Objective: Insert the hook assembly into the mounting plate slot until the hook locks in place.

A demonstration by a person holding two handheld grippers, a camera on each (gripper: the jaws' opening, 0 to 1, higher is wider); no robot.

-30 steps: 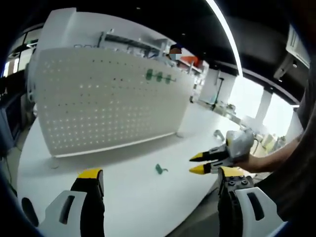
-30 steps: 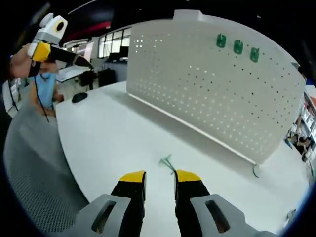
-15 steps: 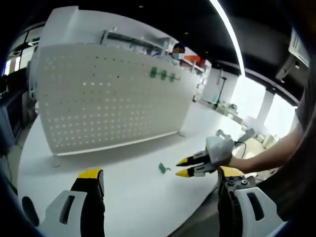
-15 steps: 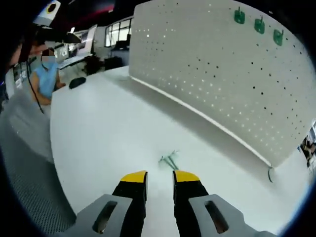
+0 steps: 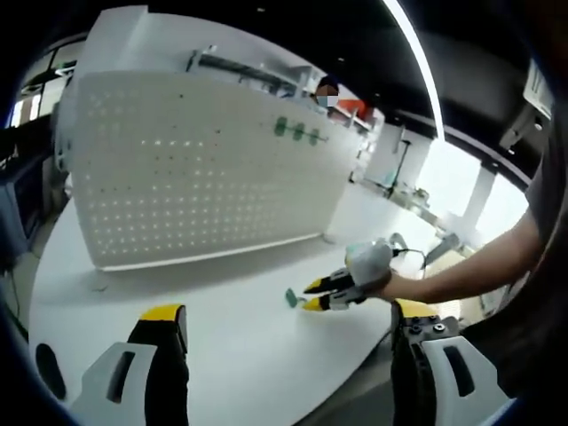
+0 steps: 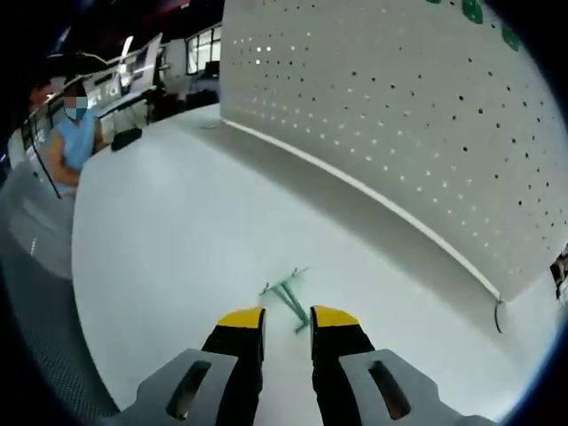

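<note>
A small green hook assembly [image 5: 291, 298] [image 6: 286, 295] lies flat on the white table. The white perforated mounting plate [image 5: 195, 169] [image 6: 399, 124] stands upright behind it, with three green hooks [image 5: 297, 131] hung near its top. My right gripper [image 6: 286, 319] [image 5: 311, 295] is low over the table, open by a narrow gap, and its yellow tips just reach the near end of the hook. My left gripper [image 5: 288, 312] is held back from the table's edge, wide open, with nothing in it.
The round white table [image 5: 222, 346] [image 6: 160, 231] has a curved edge close to me. A person [image 6: 71, 133] sits at its far side near a black object [image 6: 124, 137]. A thin cable loop [image 6: 499, 312] lies by the plate's end.
My right gripper has moved forward and down to the green hook, whose end now sits at its tips. The left gripper has hardly moved.
</note>
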